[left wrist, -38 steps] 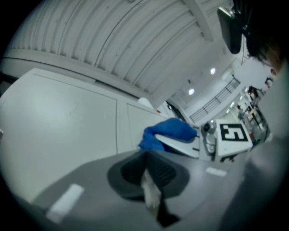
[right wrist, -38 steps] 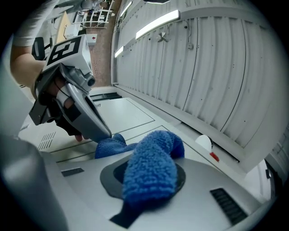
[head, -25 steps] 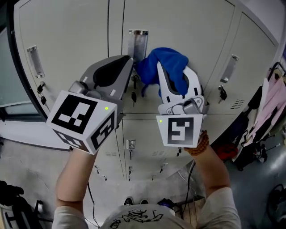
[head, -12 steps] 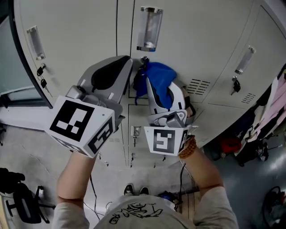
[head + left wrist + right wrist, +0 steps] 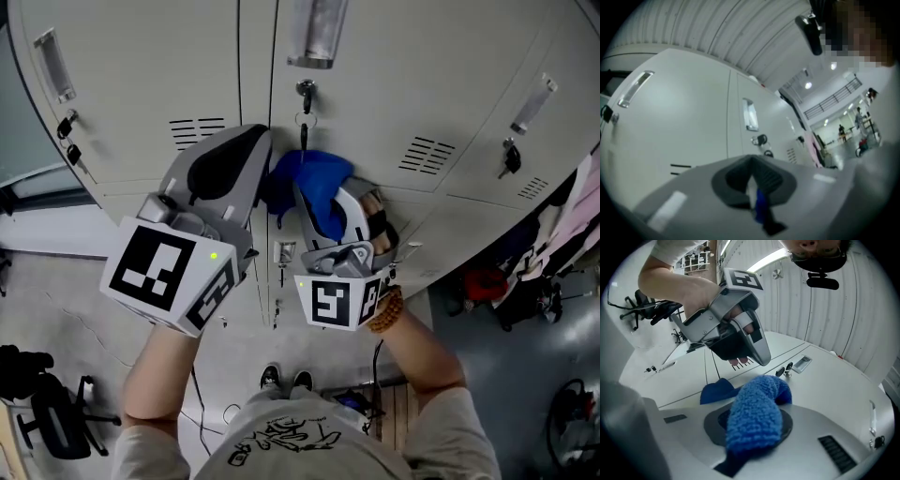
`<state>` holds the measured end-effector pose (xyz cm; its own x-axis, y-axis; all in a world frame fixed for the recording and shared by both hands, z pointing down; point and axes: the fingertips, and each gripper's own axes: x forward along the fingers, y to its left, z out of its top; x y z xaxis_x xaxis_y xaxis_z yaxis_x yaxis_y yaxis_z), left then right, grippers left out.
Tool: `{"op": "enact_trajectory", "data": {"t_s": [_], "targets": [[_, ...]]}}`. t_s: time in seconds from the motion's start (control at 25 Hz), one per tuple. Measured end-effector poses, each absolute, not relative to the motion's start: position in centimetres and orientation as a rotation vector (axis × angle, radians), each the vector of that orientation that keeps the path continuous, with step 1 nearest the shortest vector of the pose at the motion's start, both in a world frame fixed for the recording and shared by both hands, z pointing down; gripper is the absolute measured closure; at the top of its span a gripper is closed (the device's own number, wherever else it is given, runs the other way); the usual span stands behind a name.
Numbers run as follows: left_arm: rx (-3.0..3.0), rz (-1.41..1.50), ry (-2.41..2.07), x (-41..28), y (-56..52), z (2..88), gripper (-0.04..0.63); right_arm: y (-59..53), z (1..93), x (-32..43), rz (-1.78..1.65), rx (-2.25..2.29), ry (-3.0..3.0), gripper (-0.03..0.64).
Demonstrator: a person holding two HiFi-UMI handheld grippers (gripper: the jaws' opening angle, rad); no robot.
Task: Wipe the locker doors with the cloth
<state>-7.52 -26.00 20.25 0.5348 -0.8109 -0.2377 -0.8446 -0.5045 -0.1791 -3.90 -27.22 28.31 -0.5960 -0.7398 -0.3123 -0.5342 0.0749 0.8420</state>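
A fluffy blue cloth (image 5: 314,180) (image 5: 755,417) is clamped in my right gripper (image 5: 309,192) (image 5: 754,427), which is shut on it and presses it against the pale grey locker door (image 5: 141,75) (image 5: 825,390) just below a key lock (image 5: 305,92). A loose corner of the cloth lies flat on the door at the left. My left gripper (image 5: 263,137) (image 5: 752,183) (image 5: 758,357) hovers beside the cloth, jaws shut with nothing held. A sliver of blue shows behind its closed jaws in the left gripper view.
Vent slots (image 5: 427,155) and a metal label holder (image 5: 314,33) are on the doors. More keyed locks sit on neighbouring doors (image 5: 511,159). Clothes hang at the right (image 5: 572,216). An office chair (image 5: 37,403) and cables are on the floor below.
The right gripper has slid the cloth down the door, from beside the label holder to below the key lock. The left gripper followed alongside, still shut.
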Motion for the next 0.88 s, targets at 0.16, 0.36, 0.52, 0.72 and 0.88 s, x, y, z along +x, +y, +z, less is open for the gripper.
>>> {"op": "enact_trajectory", "data": {"t_s": [0.16, 0.36, 0.52, 0.72, 0.88], "targets": [[-2.494, 0.187, 1.368, -7.1, -25.9, 19.7, 0.593, -27.4, 28.8, -1.8, -1.505, 1.308, -2.108, 0.594], [-2.477, 0.242, 1.313, -6.2, -25.2, 17.1, 0.592, -27.7, 25.1, 0.7, -1.5, 1.362, -2.069, 0.594], [-2.454, 0.26, 1.275, -5.4, -24.3, 14.9, 0.593, -27.4, 20.1, 1.7, -1.54, 1.376, -2.04, 0.594], [-2.397, 0.299, 1.219, -4.5, -23.7, 10.5, 0.594, -27.4, 12.6, 1.4, -1.616, 1.373, -2.045, 0.594], [-2.361, 0.321, 1.178, -3.7, -23.2, 7.1, 0.593, -27.2, 6.7, 0.4, -1.673, 1.363, -2.048, 0.594]]}}
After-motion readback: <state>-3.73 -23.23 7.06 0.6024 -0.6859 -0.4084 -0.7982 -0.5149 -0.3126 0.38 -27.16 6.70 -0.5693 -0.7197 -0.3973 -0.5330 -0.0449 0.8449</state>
